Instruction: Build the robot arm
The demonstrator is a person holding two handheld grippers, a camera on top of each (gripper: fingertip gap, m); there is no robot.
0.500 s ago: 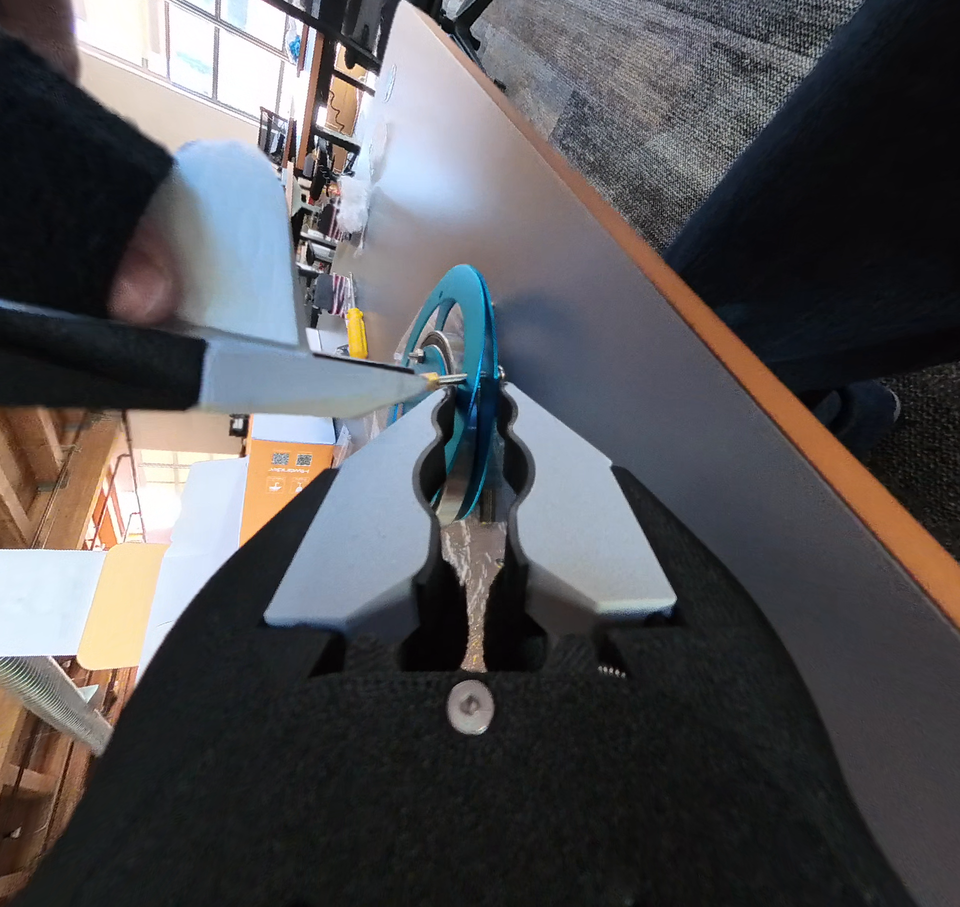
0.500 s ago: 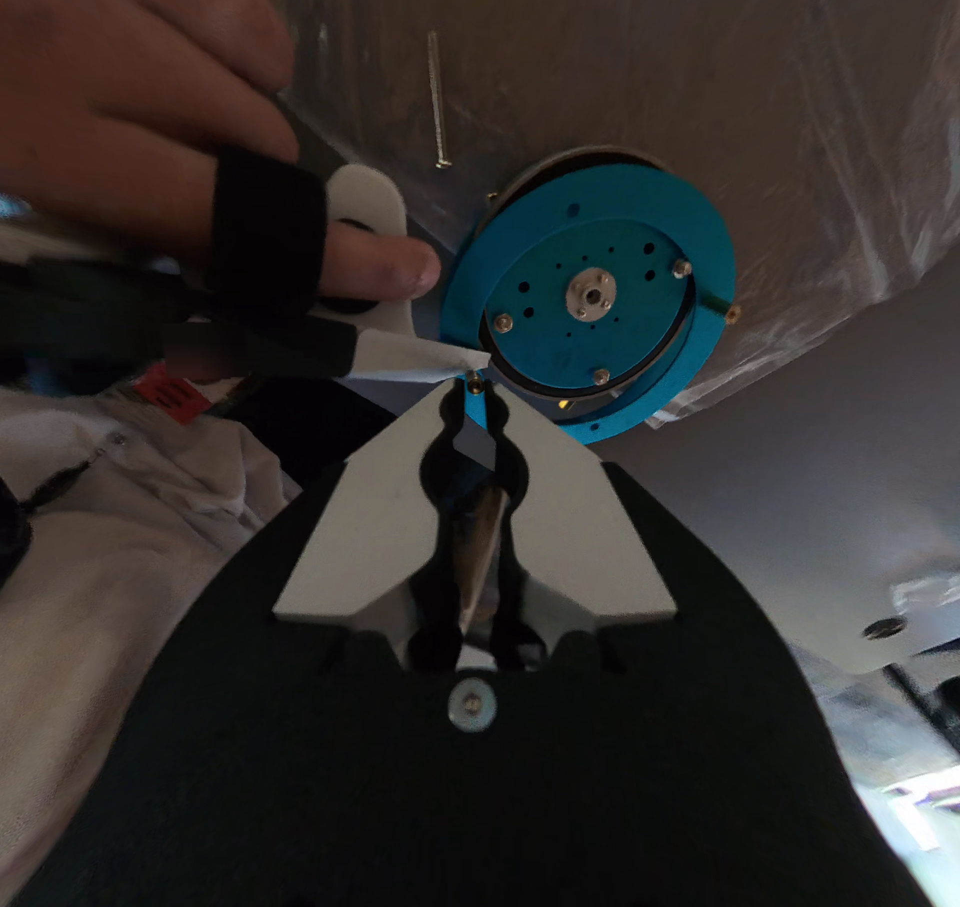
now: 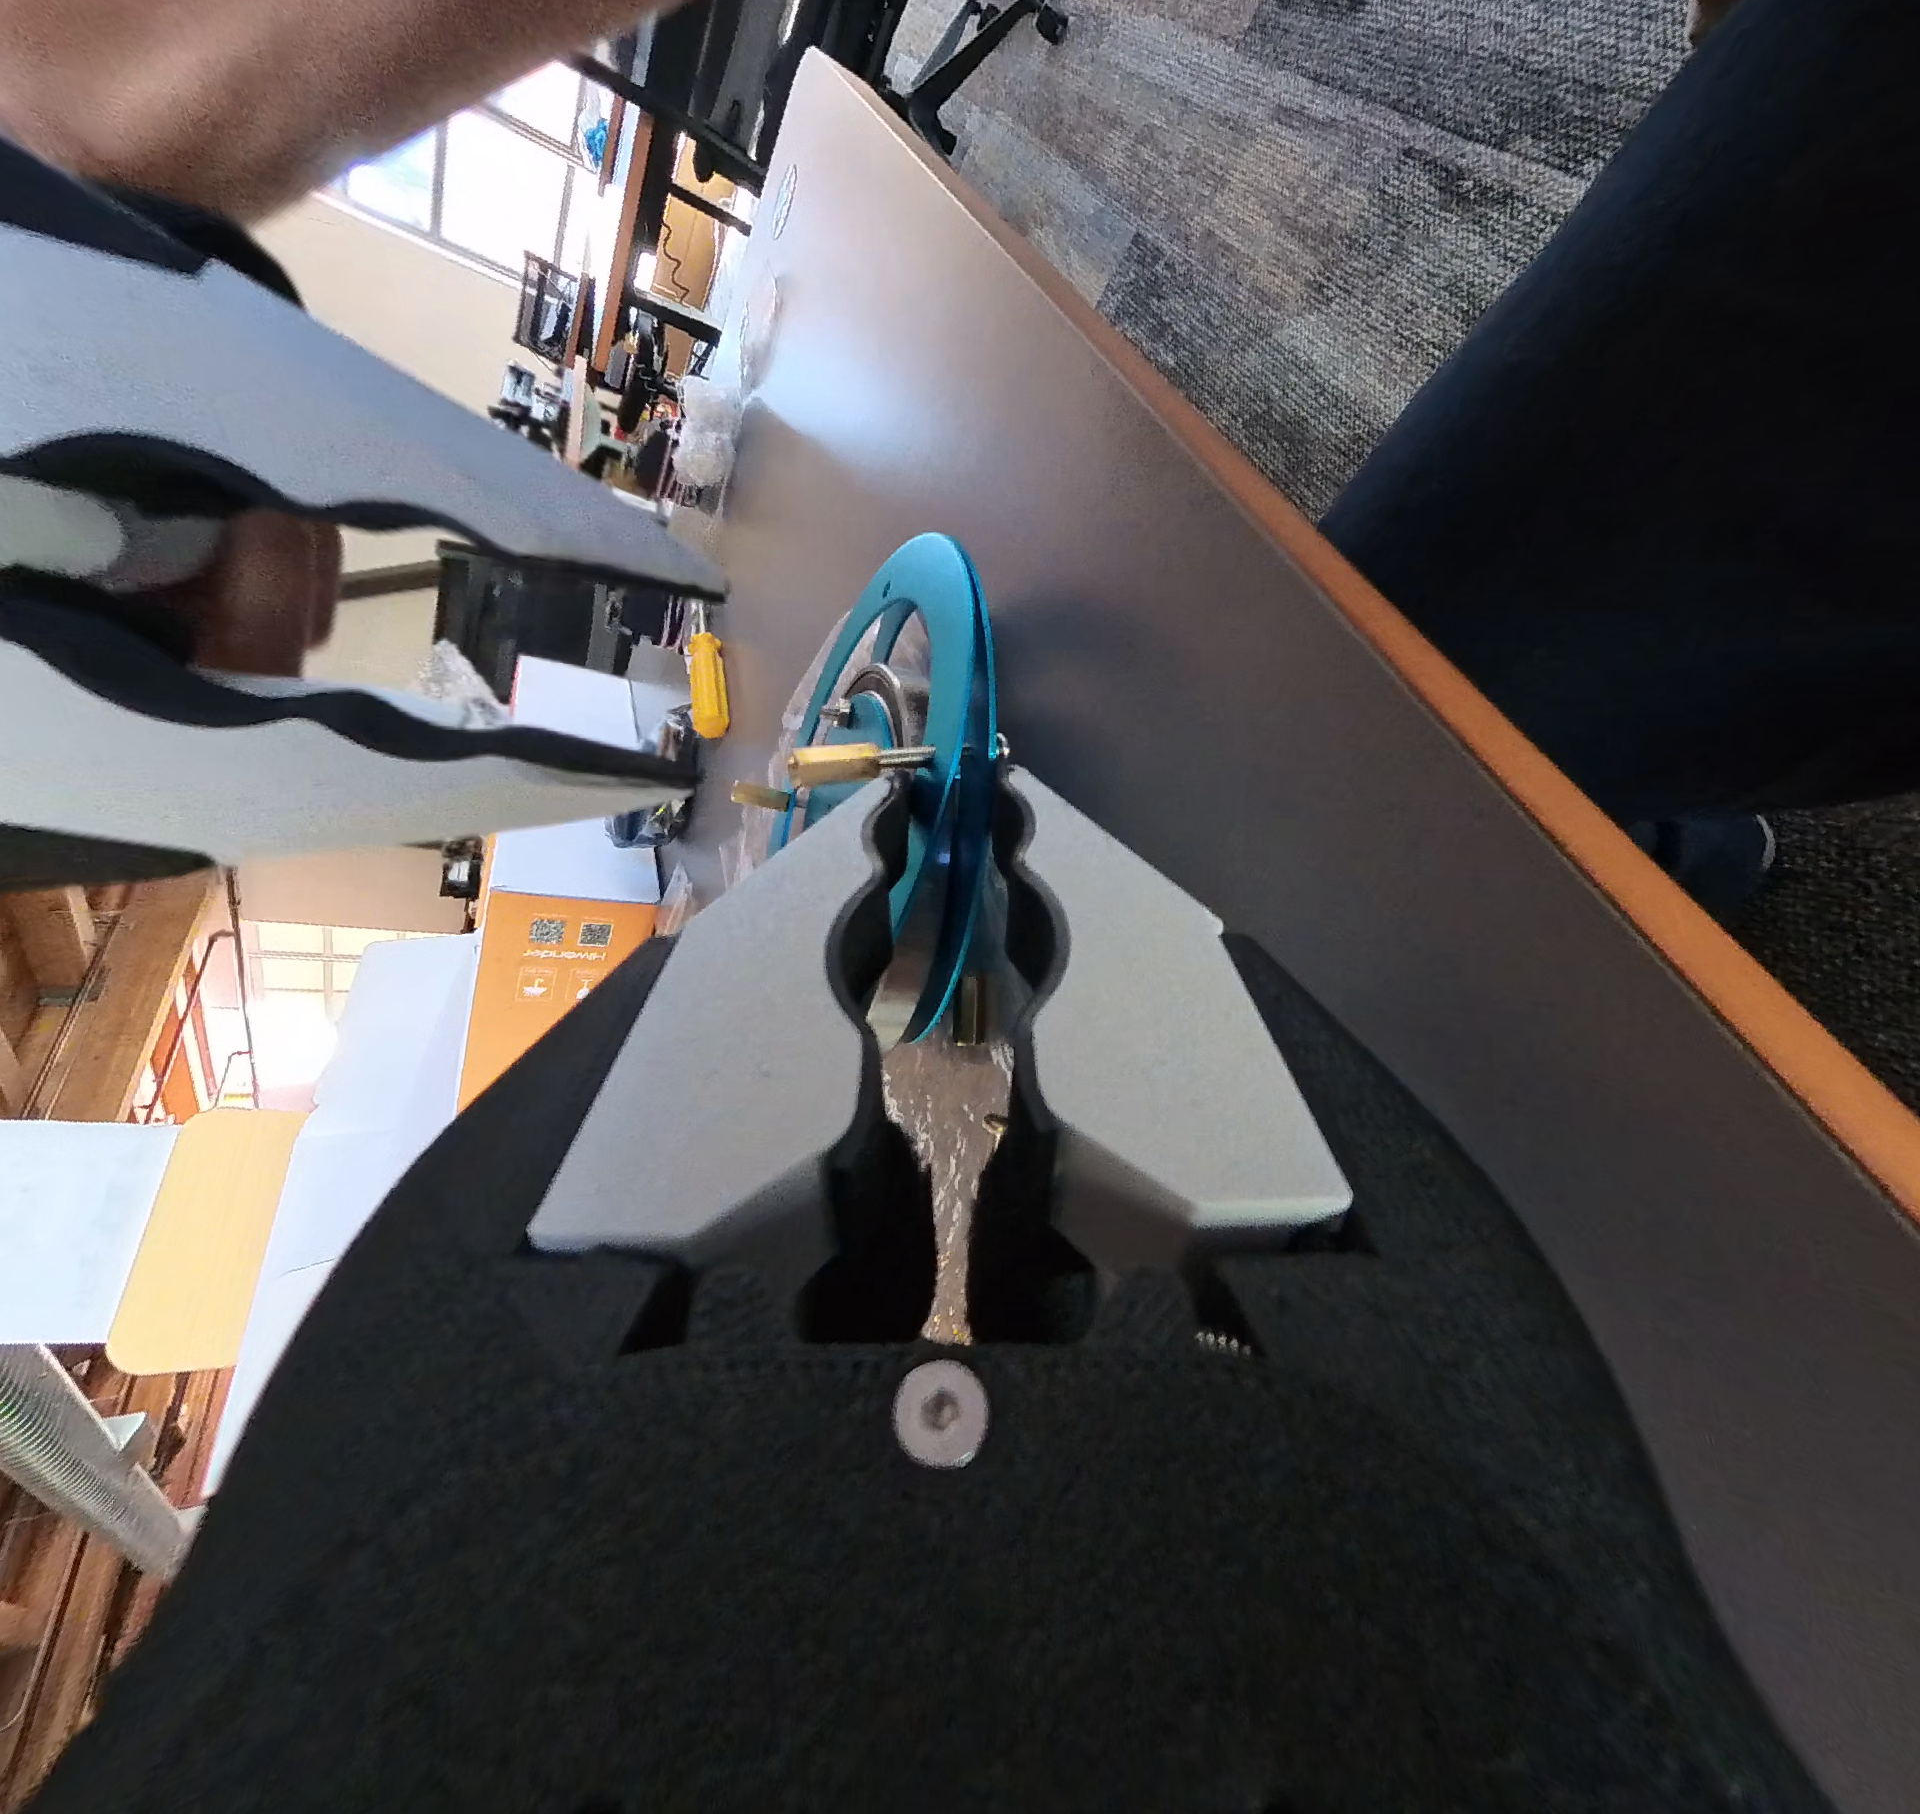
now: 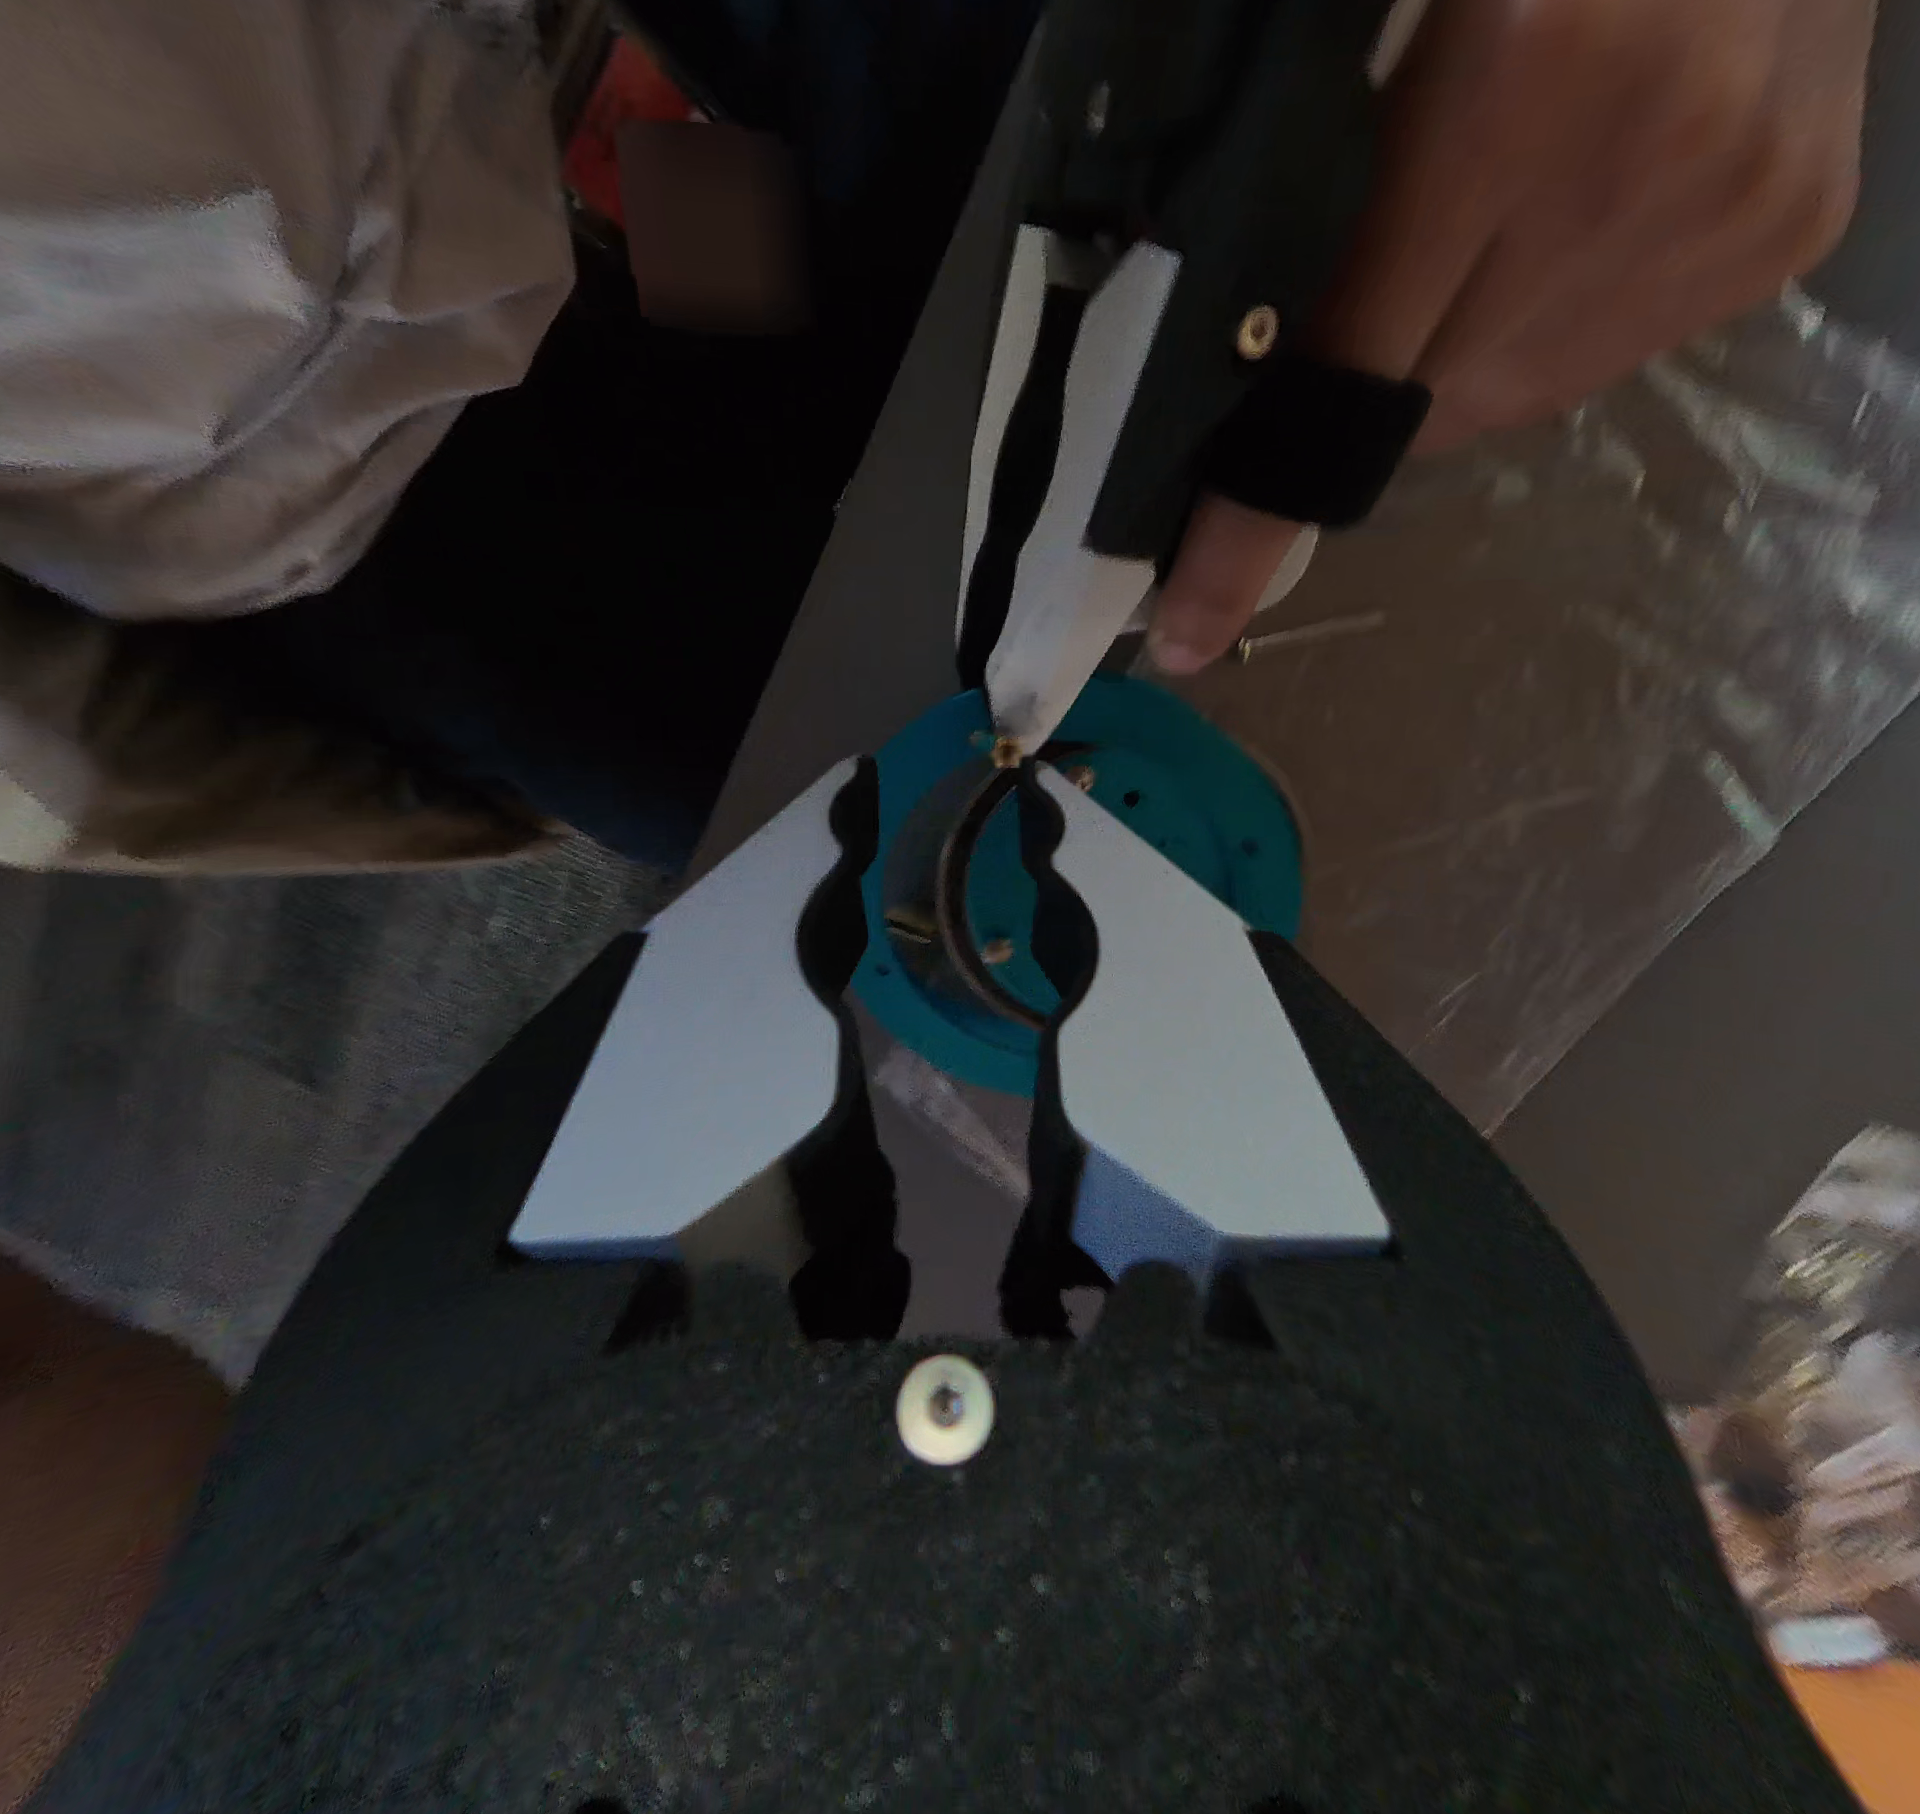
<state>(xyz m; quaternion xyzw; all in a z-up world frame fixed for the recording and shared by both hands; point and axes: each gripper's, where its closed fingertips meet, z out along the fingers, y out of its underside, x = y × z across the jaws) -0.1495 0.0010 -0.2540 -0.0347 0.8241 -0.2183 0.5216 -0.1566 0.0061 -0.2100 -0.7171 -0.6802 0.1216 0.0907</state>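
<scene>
A blue metal disc assembly point(image 3: 940, 725), two rings stacked with brass standoffs point(image 3: 836, 762) and small screws between them, stands on edge over a grey worktop point(image 3: 1195, 621) with an orange rim. The left claw point(image 3: 940, 798) is clenched on the disc's lower edge, its two pale fingers point(image 3: 727, 1037) pressing the blue plates from either side, as it was half a second ago. Crinkled clear plastic point(image 3: 951, 1172) shows in the gap beneath the disc. The right claw point(image 3: 707, 689) has changed: half a second ago its tips were pinched on a brass standoff at the disc; now its fingers are spread apart, released, and it sits just to the left of the disc, not touching it. One brass standoff now juts out from the blue plate with bare thread showing. In the right wrist view, the disc assembly point(image 4: 1174, 808) lies just past the right claw point(image 4: 945, 777), whose open fingers frame it, while the left claw point(image 4: 1013, 725) comes down from above with tips closed at the disc's rim beside a brass screw point(image 4: 1006, 751). A hand point(image 4: 1579, 164) with a black strap holds that claw. A long loose screw point(image 4: 1314, 630) lies on clear plastic sheeting point(image 4: 1610, 725) to the right. A yellow-handled screwdriver point(image 3: 709, 684) rests farther along the worktop.
</scene>
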